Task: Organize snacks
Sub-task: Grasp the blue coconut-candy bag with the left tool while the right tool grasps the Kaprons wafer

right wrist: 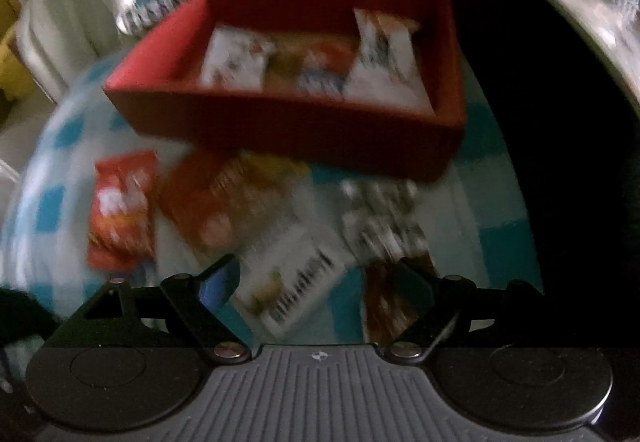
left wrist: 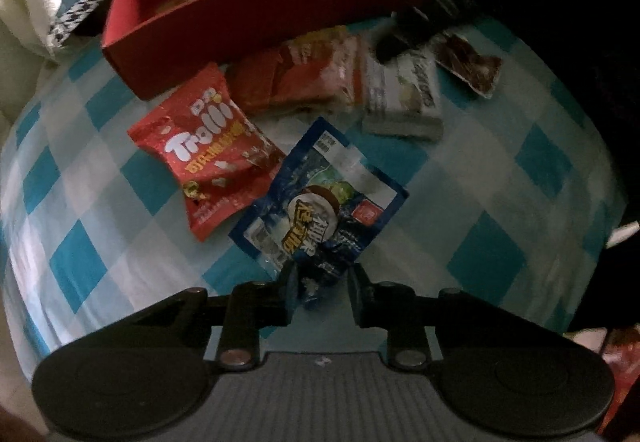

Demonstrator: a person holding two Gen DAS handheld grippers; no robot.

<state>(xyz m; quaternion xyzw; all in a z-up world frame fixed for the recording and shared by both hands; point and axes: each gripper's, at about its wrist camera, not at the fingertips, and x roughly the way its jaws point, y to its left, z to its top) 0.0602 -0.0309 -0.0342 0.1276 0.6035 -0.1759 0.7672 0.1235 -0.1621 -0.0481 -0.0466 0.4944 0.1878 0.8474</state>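
Note:
A red box (left wrist: 280,14) holding several snack packs stands at the back of the checked cloth; it also shows in the right wrist view (right wrist: 304,122). My left gripper (left wrist: 322,282) has its jaws around the near corner of a blue snack packet (left wrist: 320,202) lying on the cloth. A red Trolli bag (left wrist: 208,154) lies left of it. Orange packs (left wrist: 304,74), a white bar pack (left wrist: 404,94) and a dark brown pack (left wrist: 468,62) lie beyond. My right gripper (right wrist: 316,282) is open and empty above a white pack (right wrist: 292,282) and a brown pack (right wrist: 388,302); its view is blurred.
A blue-and-white checked cloth (left wrist: 500,178) covers the surface. A black-and-white patterned item (left wrist: 80,10) lies behind the red box on the left. Dark shapes fill the right side.

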